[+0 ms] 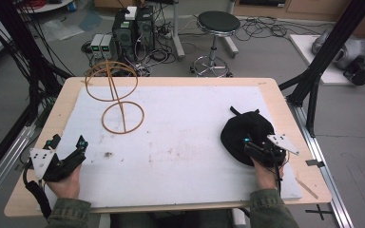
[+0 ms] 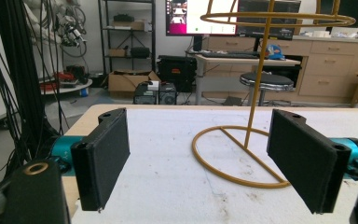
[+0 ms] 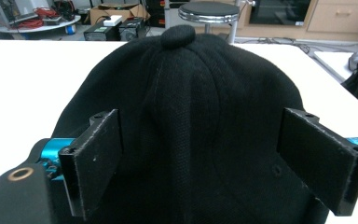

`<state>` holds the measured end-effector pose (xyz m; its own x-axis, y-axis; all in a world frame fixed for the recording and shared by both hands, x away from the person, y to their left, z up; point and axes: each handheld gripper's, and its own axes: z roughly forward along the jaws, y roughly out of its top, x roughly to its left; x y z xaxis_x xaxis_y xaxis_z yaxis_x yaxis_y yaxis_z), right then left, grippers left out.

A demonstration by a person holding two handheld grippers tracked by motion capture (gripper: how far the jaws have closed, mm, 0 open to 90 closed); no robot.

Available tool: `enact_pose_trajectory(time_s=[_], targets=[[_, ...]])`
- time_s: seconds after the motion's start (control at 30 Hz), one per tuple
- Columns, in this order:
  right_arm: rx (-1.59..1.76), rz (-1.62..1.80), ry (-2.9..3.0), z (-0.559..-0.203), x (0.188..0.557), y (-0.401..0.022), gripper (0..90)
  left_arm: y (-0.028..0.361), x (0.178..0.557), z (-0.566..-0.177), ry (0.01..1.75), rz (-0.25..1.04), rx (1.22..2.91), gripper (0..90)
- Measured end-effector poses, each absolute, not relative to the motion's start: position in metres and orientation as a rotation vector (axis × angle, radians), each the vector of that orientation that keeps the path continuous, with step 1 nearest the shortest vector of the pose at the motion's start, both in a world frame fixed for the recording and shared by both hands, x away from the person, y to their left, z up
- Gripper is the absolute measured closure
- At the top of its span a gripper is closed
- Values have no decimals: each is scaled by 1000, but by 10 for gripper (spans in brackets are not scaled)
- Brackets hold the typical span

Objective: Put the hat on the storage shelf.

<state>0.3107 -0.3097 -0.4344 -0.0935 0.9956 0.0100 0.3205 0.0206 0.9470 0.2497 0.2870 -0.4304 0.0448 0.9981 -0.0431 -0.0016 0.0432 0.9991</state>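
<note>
Black cap [image 1: 245,134]: lies crown-up on the white foam mat [image 1: 185,142] at the right side of the table [image 1: 275,90], its top button facing away from the person, a strap end sticking out at the far edge. It is not lifted and not gripped.

Right gripper [image 1: 259,151]: at the cap's near edge, jaws spread wide either side of the crown in the right gripper view, pads [image 3: 93,163] not pressing the fabric.

Gold wire hat stand [image 1: 116,95]: upright at the far left of the mat, well apart from the cap, its upper ring bare.

Left gripper [image 1: 69,159]: at the near left corner, jaws spread, holding nothing, aimed toward the stand.

Assessment: work is at the outset. Grasping, carrying and hanging the cap on the stand all appear outstanding.
</note>
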Motion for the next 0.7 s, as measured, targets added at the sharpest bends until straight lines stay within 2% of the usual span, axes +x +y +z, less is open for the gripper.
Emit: enact_pose_trajectory(time_s=[0.13, 0.27, 0.3, 0.4, 0.5, 0.53, 0.6, 0.63, 0.7], targets=[[1386, 1100, 1521, -434, 310, -307, 229, 287, 250, -431, 1192, 1147, 1194, 213], [1387, 1114, 1518, -433, 307, -306, 349, 287, 250, -431, 1191, 1148, 1193, 213], [1388, 1123, 1512, -432, 306, -305, 407, 287, 250, -430, 1192, 1148, 1193, 213], [1377, 1113, 1522, -433, 306, -305, 456, 287, 250, -431, 1191, 1145, 1197, 215], [1364, 1091, 1528, -433, 306, -303, 536, 286, 249, -430, 1182, 1150, 1198, 218], [1370, 1088, 1530, -433, 306, -303, 592, 285, 249, -429, 1178, 1152, 1197, 219], [1378, 1091, 1527, -433, 306, -303, 616, 285, 249, -429, 1174, 1152, 1203, 220], [1389, 1099, 1532, -432, 306, -304, 670, 284, 249, -430, 1173, 1150, 1205, 221], [1391, 1101, 1537, -432, 306, -304, 693, 284, 249, -430, 1176, 1151, 1204, 222]])
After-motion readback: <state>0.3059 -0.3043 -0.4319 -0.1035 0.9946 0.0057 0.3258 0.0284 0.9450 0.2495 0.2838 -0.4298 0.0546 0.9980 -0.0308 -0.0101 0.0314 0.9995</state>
